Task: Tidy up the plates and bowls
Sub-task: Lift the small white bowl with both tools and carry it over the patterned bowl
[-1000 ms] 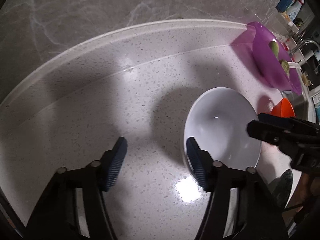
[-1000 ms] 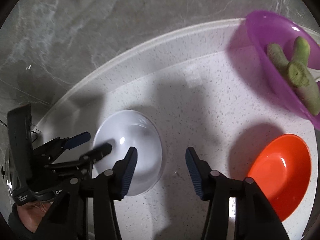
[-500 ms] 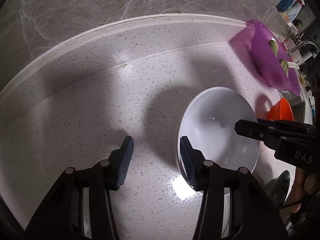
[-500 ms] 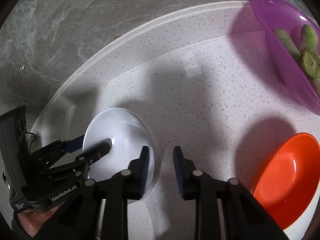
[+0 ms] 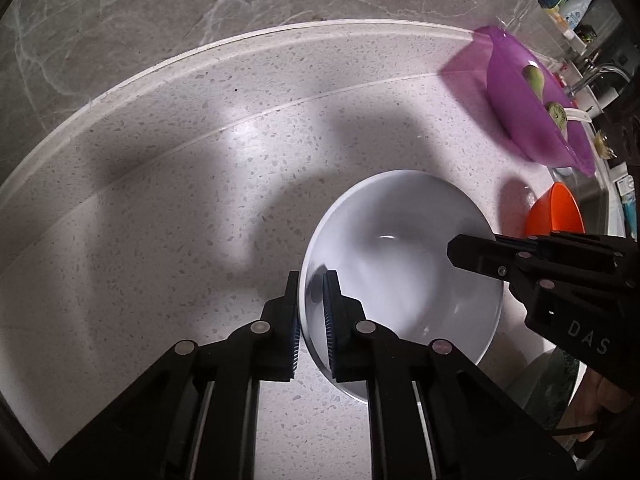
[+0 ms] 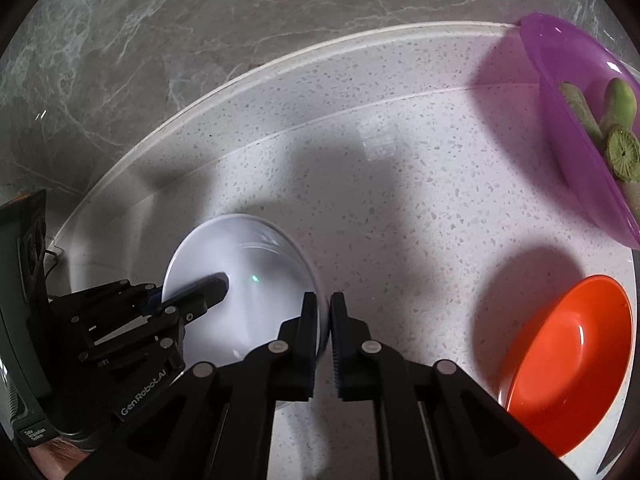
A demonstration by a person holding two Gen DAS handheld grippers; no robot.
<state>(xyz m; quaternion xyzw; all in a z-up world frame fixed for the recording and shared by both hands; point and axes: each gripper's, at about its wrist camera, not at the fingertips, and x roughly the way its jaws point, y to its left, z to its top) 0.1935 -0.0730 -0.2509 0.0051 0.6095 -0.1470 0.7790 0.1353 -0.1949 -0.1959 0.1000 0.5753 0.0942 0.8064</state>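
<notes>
White bowl, round, glossy, empty, sits upright on speckled countertop.

White bowl, orange bowl, purple bowl, speckled white counter, grey marble wall

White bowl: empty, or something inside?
Empty. The white bowl shows only a bare, glossy inside in both wrist views; each gripper pinches an opposite side of its rim.

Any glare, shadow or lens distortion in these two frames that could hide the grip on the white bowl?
Left wrist view: strong fisheye curve on the counter edge; broad gripper shadows beside the white bowl, small highlight inside it; the left gripper at the rim is sharp. Right wrist view: same curvature, bowl interior washed out and soft; the right gripper straddles the rim in shadow.
</notes>
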